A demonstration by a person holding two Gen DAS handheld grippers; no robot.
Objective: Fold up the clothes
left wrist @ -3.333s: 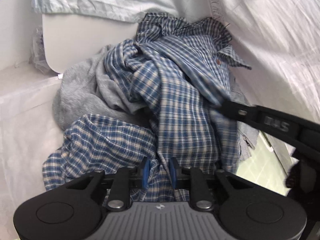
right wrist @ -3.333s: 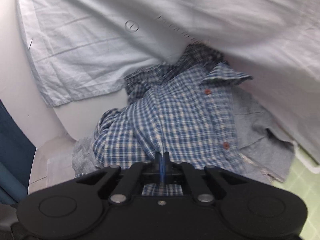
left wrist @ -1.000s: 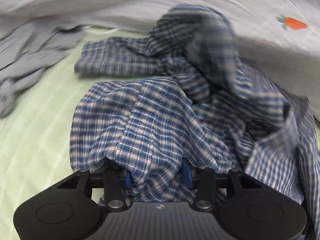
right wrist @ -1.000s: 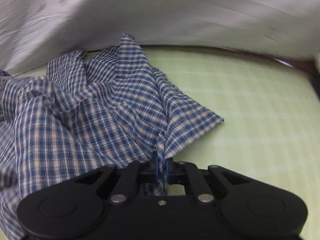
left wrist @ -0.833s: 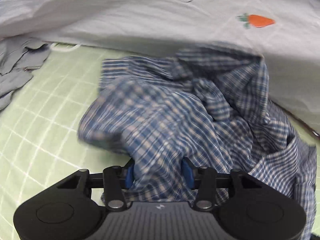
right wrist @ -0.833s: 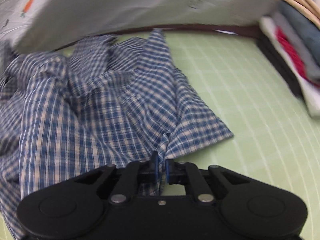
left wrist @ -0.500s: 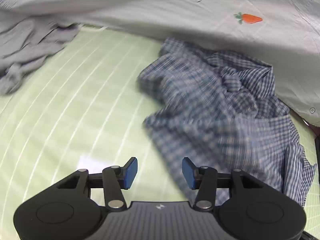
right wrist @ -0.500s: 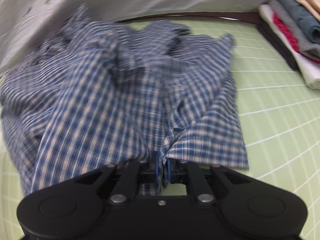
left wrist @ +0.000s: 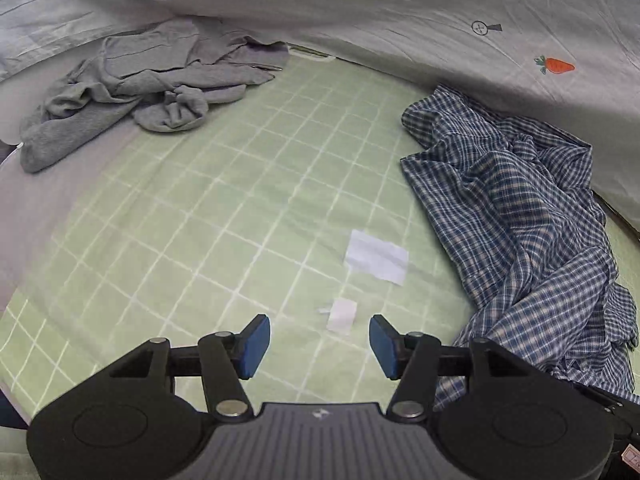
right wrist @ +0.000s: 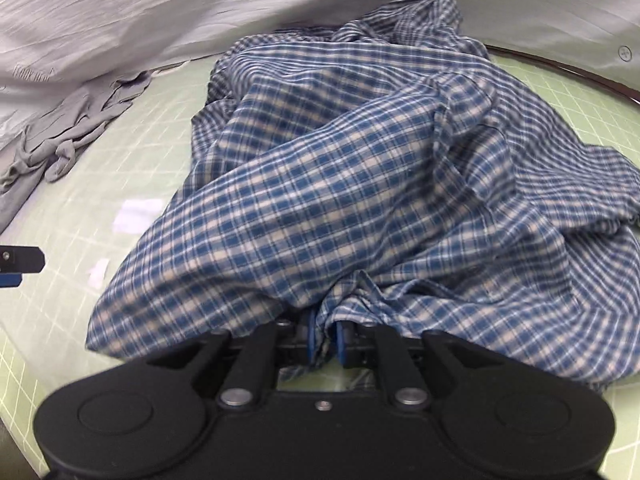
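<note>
A blue and white plaid shirt (left wrist: 528,216) lies crumpled on the right of the green grid mat (left wrist: 224,208). My left gripper (left wrist: 319,346) is open and empty above the bare mat, to the left of the shirt. In the right wrist view the plaid shirt (right wrist: 360,184) fills the middle in a loose heap. My right gripper (right wrist: 325,338) is shut on a fold of the shirt's near edge. A tip of the left gripper's finger (right wrist: 20,262) shows at the left edge of that view.
A crumpled grey garment (left wrist: 140,92) lies at the mat's far left, also in the right wrist view (right wrist: 72,128). A pale printed sheet (left wrist: 400,12) hangs along the back. Two white paper scraps (left wrist: 376,256) lie on the mat near my left gripper.
My left gripper let go of the plaid shirt, opened wide and swung left over bare mat. My right gripper kept its hold and the shirt settled onto the mat.
</note>
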